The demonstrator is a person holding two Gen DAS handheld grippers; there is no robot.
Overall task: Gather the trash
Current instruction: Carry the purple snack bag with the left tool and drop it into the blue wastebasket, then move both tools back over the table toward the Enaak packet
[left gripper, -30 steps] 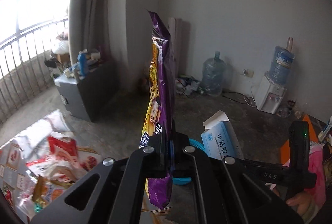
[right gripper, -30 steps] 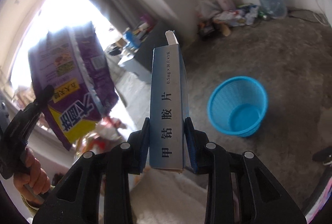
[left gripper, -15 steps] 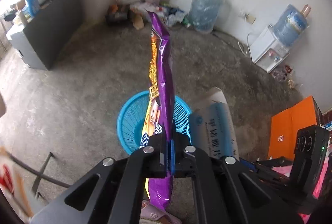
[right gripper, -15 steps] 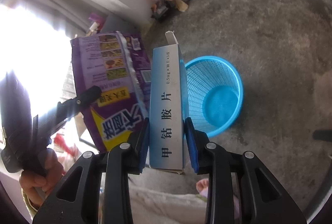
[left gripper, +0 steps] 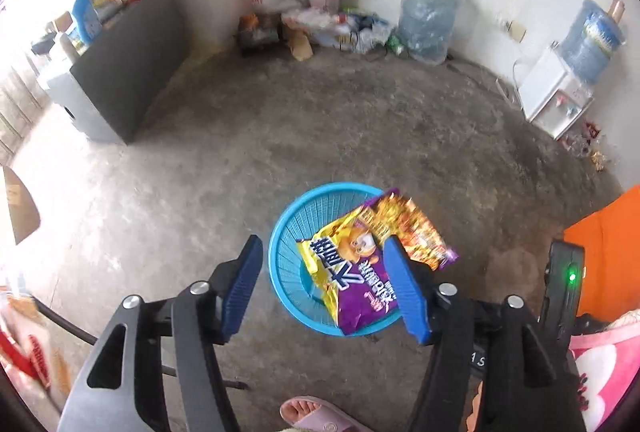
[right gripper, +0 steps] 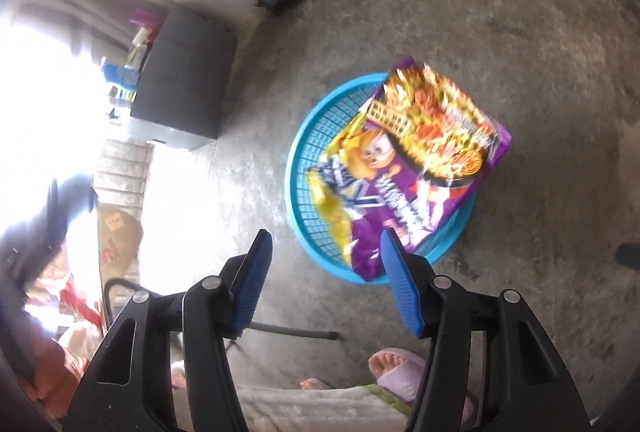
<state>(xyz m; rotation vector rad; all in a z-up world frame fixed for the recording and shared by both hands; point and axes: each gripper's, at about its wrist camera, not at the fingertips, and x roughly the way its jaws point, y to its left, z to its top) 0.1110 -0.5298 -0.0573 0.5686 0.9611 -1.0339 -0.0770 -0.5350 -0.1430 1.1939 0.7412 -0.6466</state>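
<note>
Blue plastic, slatted like a laundry basket, the round waste basket [left gripper: 286, 252] stands on the bare concrete floor [left gripper: 320, 136] and serves as the fixed mark here. Across its mouth lies a purple and yellow snack bag [left gripper: 360, 264], printed side up, tilted so that its upper end juts past the basket's far right rim while its lower end dips inside. Nothing grips the bag.

Above the basket's near edge hangs the left claw [left gripper: 326, 288], its jaws opening, blue ribbed pads wide apart with only air between them; the bag lies below them, apart from both pads. From the other camera the right claw [right gripper: 324, 280] hangs over the floor just at the basket's near left side, its jaws also opening and holding nothing. The bag [right gripper: 408, 168] shows there a little blurred, covering most of the basket [right gripper: 312, 168].

Just nearer than the basket, a foot in a pale pink slipper [left gripper: 316, 412] stands on the floor. Well beyond the basket, a heap of litter [left gripper: 320, 28] lies against the wall beside a large clear water jug [left gripper: 426, 20]. Far to the basket's left stands a dark cabinet [left gripper: 128, 68]; far to its right, a white water dispenser [left gripper: 556, 96].
</note>
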